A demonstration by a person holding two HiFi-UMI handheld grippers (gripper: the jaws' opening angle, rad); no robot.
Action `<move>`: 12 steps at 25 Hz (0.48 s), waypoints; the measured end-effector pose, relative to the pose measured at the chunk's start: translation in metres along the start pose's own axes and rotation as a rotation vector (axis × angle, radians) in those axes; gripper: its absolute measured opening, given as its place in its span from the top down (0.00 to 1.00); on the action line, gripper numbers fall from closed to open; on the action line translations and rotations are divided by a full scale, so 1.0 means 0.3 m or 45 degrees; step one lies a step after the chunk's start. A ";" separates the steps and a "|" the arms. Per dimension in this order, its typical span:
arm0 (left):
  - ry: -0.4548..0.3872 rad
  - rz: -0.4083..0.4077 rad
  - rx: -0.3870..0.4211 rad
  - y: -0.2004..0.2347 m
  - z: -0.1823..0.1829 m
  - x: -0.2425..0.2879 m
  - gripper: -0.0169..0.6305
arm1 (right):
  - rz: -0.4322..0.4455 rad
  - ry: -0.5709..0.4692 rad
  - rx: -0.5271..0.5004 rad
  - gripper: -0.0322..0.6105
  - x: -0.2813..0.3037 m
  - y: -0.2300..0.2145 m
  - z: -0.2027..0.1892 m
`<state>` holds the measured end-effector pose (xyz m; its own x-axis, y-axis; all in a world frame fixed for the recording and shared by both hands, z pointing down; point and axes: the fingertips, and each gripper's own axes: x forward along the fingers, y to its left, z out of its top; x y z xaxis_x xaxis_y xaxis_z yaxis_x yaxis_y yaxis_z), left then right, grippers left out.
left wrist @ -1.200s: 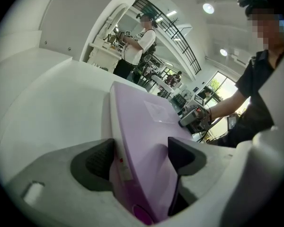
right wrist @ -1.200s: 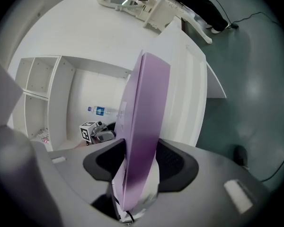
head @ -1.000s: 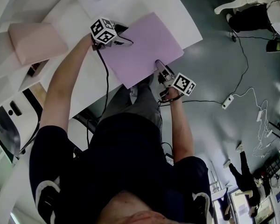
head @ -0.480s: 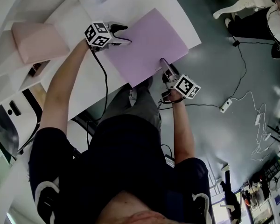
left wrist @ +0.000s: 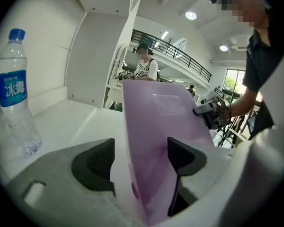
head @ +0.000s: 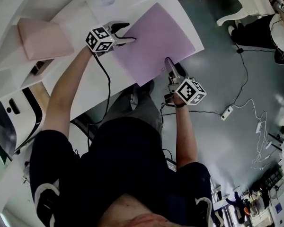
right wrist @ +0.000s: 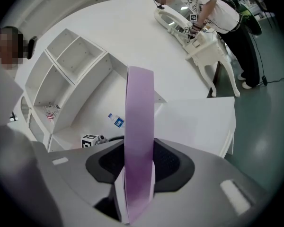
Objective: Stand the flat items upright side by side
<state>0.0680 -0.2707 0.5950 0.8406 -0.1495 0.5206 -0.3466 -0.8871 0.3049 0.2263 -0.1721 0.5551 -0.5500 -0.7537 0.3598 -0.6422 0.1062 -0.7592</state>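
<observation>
White table (head: 132, 6) lies beneath; the purple folder (head: 156, 37) now sits higher and more tilted than a second ago, lifted by both tools. The left gripper (head: 129, 33) holds one edge between wide-set jaws, and the right gripper (head: 169, 62) clamps the opposite edge, seen edge-on between its pads. The raise to upright looks under way, likely toward the pink folder (head: 40, 39) beyond the left jaws.

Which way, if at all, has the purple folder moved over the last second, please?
Yes. The purple folder has risen above the white table, toward the camera; in the head view its right corner now lies nearer the table's corner.
</observation>
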 end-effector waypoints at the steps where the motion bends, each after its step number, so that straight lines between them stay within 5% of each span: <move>1: -0.017 0.020 -0.001 -0.002 0.009 -0.010 0.41 | -0.002 -0.008 -0.020 0.70 -0.003 0.012 0.013; 12: -0.214 0.292 -0.017 -0.011 0.102 -0.145 0.41 | -0.035 -0.100 -0.368 0.70 -0.033 0.162 0.147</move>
<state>0.0452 -0.2746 0.5470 0.7965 -0.4169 0.4380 -0.5402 -0.8160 0.2056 0.2242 -0.1880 0.4907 -0.4945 -0.8053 0.3270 -0.7881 0.2568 -0.5594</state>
